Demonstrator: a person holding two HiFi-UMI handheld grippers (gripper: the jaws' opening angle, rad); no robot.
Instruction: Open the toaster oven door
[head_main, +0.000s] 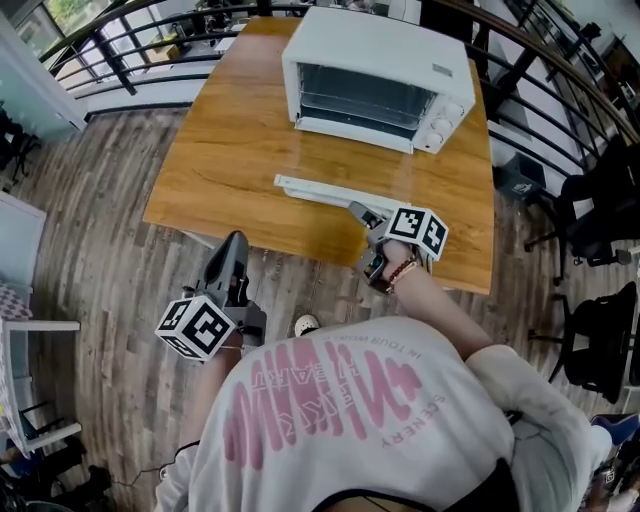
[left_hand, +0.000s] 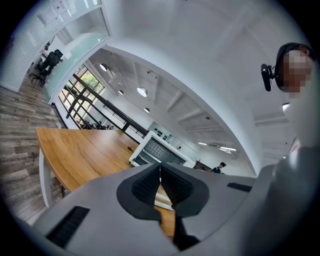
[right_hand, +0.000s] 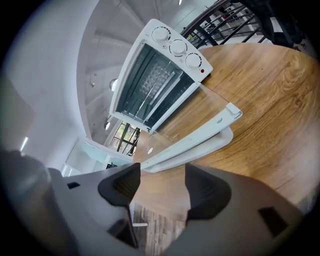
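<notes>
The white toaster oven (head_main: 375, 75) stands at the far side of the wooden table (head_main: 230, 150). Its glass door (head_main: 345, 160) hangs down flat, with the white handle bar (head_main: 320, 190) toward me. My right gripper (head_main: 358, 210) sits just in front of the handle's right end, open, with nothing between its fingers. In the right gripper view the oven (right_hand: 155, 82), the lowered door (right_hand: 195, 127) and the handle (right_hand: 200, 145) lie beyond the gripper (right_hand: 162, 175). My left gripper (head_main: 235, 242) hovers off the table's near edge, shut and empty, pads touching (left_hand: 160, 170); it looks toward the oven (left_hand: 160, 152).
A black railing (head_main: 130, 40) curves behind the table. Black office chairs (head_main: 600, 330) stand at the right, white furniture (head_main: 25, 330) at the left. Wood plank floor (head_main: 100, 230) surrounds the table. A shoe (head_main: 307, 325) shows below the table's near edge.
</notes>
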